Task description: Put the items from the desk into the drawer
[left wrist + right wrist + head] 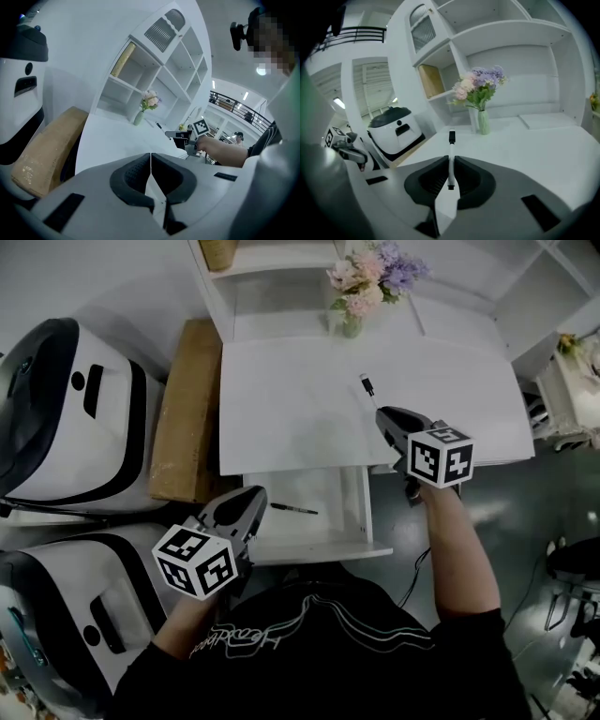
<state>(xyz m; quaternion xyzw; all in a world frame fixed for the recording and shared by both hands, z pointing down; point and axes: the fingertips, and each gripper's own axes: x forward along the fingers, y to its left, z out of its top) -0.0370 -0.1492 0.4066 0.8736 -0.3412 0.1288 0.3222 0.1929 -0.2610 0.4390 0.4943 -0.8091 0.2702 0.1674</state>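
R gripper (386, 420) clamped on white pen (367, 385) over counter (281, 409), L gripper (246, 502) jaws together, empty, beside open drawer (323, 486) w/ black pen (293, 509) inside.

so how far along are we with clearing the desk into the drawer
Done: the drawer is open and a black pen lies in it. In hand: the right tongs are shut on a white pen over the desk. The left tongs are shut, empty. Left: that pen goes into the drawer; besides it, only the vase of flowers shows on the desk.
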